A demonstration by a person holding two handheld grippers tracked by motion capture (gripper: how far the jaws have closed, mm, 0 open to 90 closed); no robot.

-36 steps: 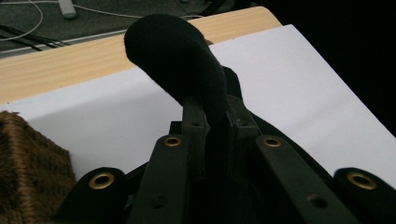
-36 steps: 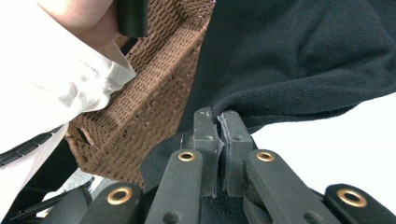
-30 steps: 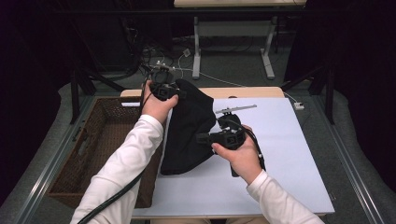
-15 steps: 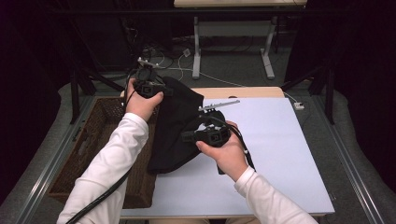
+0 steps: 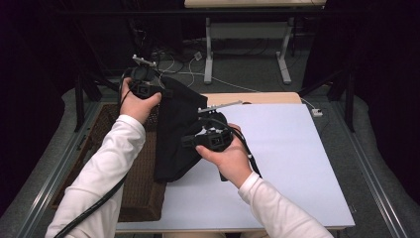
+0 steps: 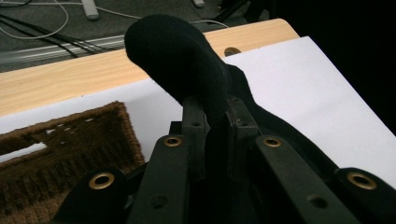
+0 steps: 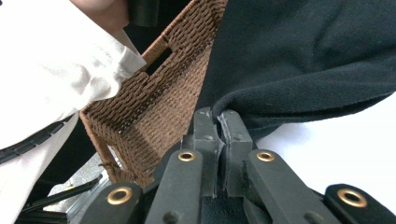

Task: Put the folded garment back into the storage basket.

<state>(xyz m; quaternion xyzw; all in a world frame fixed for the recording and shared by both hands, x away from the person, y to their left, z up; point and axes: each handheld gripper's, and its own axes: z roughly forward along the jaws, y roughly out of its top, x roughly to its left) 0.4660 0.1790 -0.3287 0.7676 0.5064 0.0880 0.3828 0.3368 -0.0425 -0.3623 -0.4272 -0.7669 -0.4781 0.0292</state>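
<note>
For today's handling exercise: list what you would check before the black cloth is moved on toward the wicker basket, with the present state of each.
1. Left tool clamped on the black cloth: ok.
2. Right tool clamped on the cloth's edge: ok.
3. Cloth fully lifted off the white sheet: cannot tell.
4. Wicker basket beside the cloth, within reach: ok.
5. Basket's inside free: cannot tell.

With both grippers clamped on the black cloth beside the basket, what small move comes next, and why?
Probably carry it sideways until it hangs over the wicker basket. The left gripper and right gripper both pinch the black cloth, and its lower edge trails on the white sheet.
</note>
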